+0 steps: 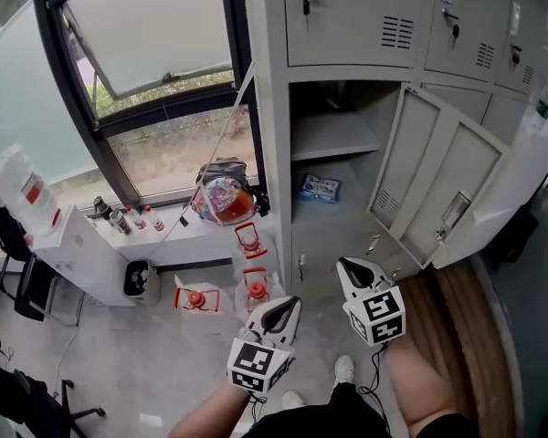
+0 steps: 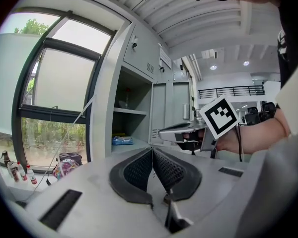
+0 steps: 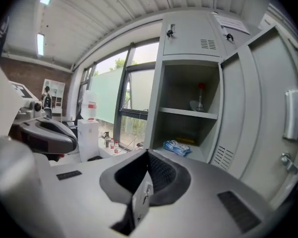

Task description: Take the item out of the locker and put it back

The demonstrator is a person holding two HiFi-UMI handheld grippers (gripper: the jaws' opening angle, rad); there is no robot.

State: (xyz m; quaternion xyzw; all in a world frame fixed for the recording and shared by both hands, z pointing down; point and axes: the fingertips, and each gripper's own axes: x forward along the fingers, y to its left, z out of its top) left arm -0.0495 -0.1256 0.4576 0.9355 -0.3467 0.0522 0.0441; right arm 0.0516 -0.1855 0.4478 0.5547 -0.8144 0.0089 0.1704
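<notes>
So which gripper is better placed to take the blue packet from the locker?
Right, probably. The right gripper sits nearer the blue packet and faces the open compartment; the left gripper is further back. Both are shut.

Right gripper (image 3: 148, 153): jaws met at their tips, with nothing between them. Beyond them stood the open locker (image 3: 161, 108), its door (image 3: 256, 108) swung out to the right and bearing a handle (image 3: 291, 114). A blue packet (image 3: 177, 147) lay on the compartment floor beneath the shelf (image 3: 188, 113), and a small glass-like object (image 3: 200, 102) stood on that shelf. To the left were the window (image 3: 134, 93), a water dispenser (image 3: 88, 133) and, nearer, the left gripper (image 3: 44, 133).
</notes>
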